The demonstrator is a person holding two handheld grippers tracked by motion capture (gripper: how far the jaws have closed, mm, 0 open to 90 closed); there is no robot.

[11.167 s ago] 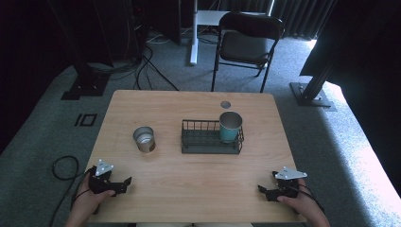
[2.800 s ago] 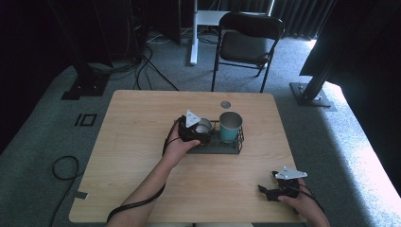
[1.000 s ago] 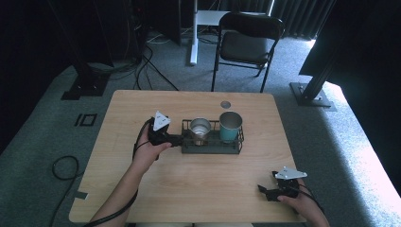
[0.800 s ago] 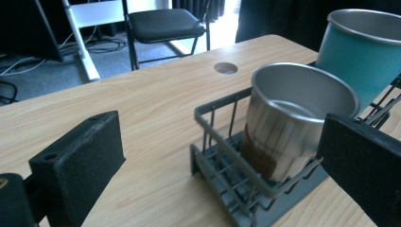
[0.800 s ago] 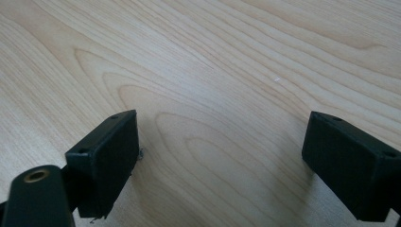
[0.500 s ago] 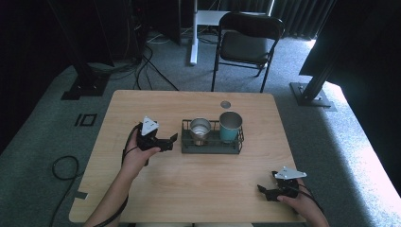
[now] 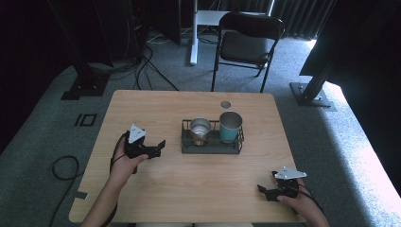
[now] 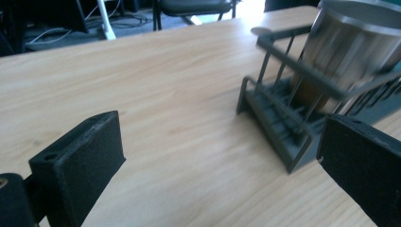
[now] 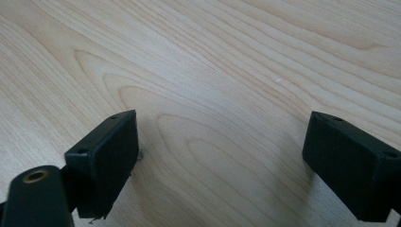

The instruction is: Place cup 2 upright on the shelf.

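Here the left claw (image 7: 160, 144) hovers over the table (image 7: 156, 106), jaws spread wide and holding nothing, pointed at the rack (image 7: 211, 146) just to its right and clear of it. In the rack's left part stands the steel cup (image 7: 200, 128); the teal cup (image 7: 230, 126) stands upright in its right part, the two close side by side. Near the table's front right corner, well apart from the rack, the right claw (image 7: 261, 190) rests low, jaws also wide and empty.
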